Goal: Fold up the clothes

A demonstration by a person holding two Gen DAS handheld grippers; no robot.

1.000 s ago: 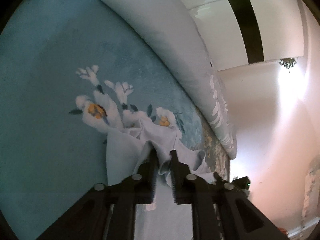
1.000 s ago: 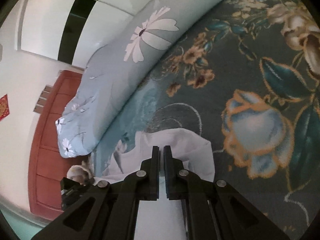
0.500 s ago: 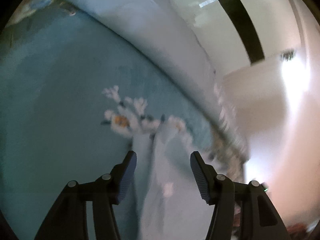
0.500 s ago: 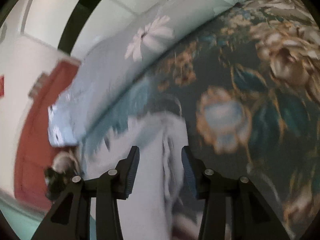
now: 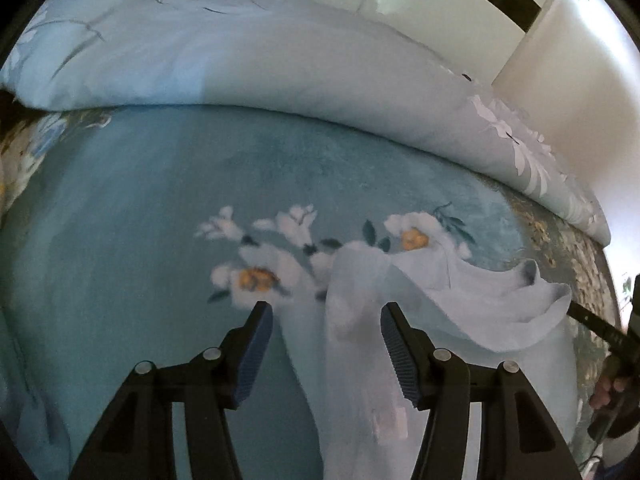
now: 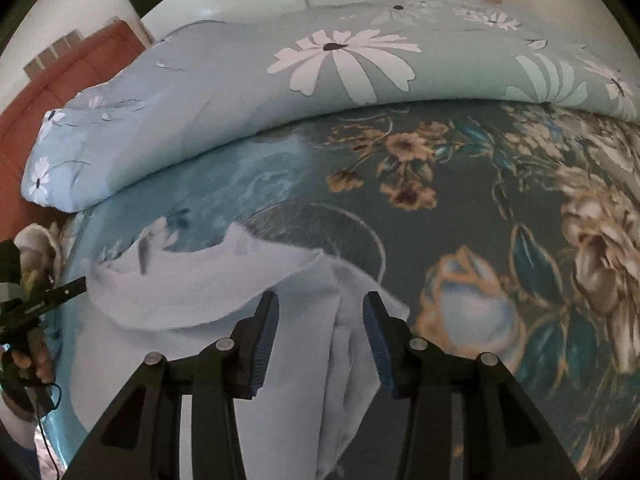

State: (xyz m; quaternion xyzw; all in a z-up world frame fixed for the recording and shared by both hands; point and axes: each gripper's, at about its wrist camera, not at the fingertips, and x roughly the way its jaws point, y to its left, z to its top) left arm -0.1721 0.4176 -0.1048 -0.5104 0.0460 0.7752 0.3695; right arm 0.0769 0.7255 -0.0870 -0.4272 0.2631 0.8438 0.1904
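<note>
Floral bedspread (image 5: 140, 208) carries our pale garment (image 6: 192, 284), which lies rumpled near its middle. We hold the left gripper (image 5: 326, 316) and the right gripper (image 6: 320, 306) apart, gripping nothing. Folding looks only partly done; smoothing remains.

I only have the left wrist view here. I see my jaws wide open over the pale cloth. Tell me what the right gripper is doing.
Observer: The right gripper is open too, jaws apart, with bunched folds of the pale garment lying between them, not pinched.
Operator: What's on the bed past that side?
Observer: The bedspread turns dark teal there, with gold and brown flowers, unlike the light blue patch you see.
Operator: Anything behind the rolled duvet?
Observer: Left of the duvet stands a reddish-brown wooden panel, possibly a door or headboard; I cannot tell which.
</note>
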